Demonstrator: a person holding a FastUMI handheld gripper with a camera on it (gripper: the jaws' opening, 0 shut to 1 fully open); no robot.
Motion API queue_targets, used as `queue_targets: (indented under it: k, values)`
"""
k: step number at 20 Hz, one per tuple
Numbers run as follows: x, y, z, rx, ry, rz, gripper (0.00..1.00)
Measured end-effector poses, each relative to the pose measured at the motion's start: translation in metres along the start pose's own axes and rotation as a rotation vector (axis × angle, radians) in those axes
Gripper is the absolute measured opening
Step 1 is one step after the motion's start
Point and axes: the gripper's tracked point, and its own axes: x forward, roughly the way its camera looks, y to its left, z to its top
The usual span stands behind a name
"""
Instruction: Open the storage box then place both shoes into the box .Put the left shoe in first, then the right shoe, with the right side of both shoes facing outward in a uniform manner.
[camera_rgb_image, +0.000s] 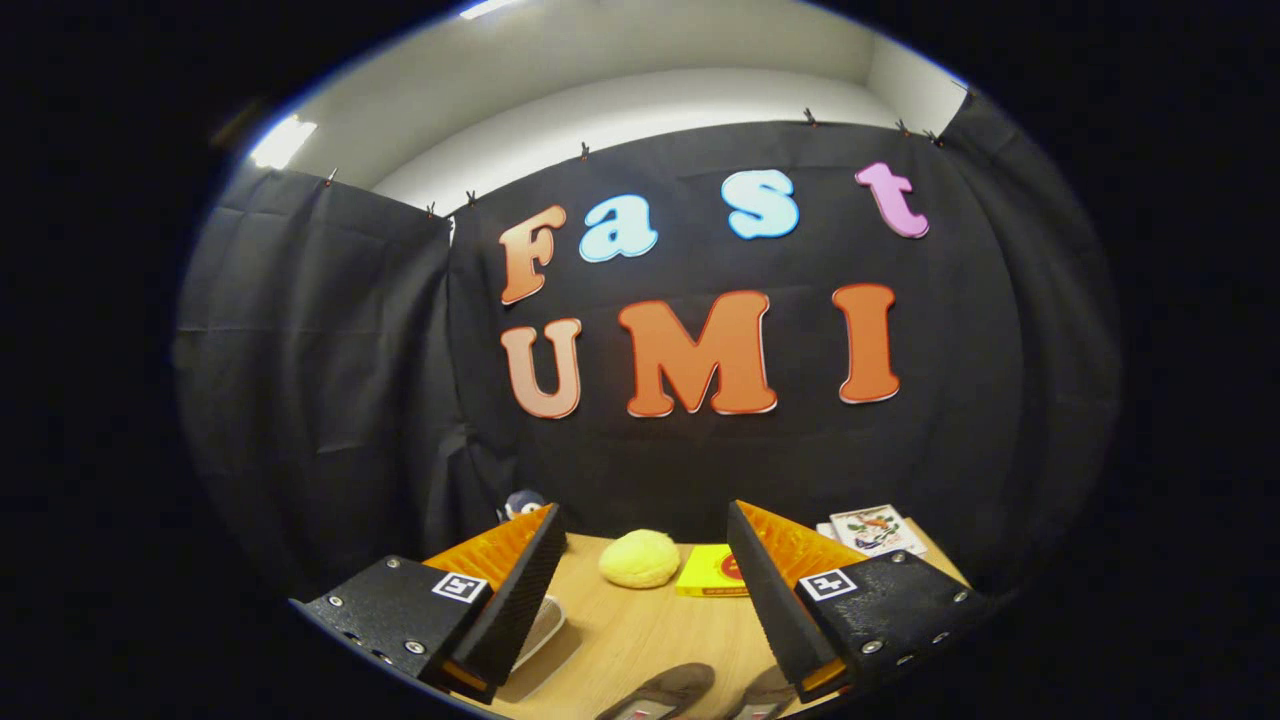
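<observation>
The claw (640, 600) is held wide open and empty above the worktop (640, 640), its 2 fingers (515, 600) spread well apart and nothing pressed between them. 2 grey shoes (665, 690) are seen low between the fingers, at about 6 o'clock, only their near ends in sight. A clear lidded container, judged to be the storage box (540, 625), is partly hidden just behind the left finger at 8 o'clock. Beyond the fingers, at 12 o'clock, a yellow plush ball (640, 558) and a yellow flat box (712, 572) are placed; a printed card (875, 528) lies at 2 o'clock.

The box is judged not yet opened. For this step, the claw is best swung toward 8 o'clock, lowered level with the lid edge, and closed only when that edge is squarely between both fingers.
</observation>
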Motion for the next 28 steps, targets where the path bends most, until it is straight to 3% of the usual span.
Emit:
queue_targets:
  k: [6,15,21,28]
  values:
    - [0.030,0.046,-0.083,0.103,0.230,0.172,0.97]
    - [0.036,0.096,-0.187,0.249,0.544,0.331,0.96]
    - [0.031,0.129,-0.230,0.394,0.673,0.458,0.96]
    - [0.030,0.150,-0.273,0.522,0.808,0.519,0.96]
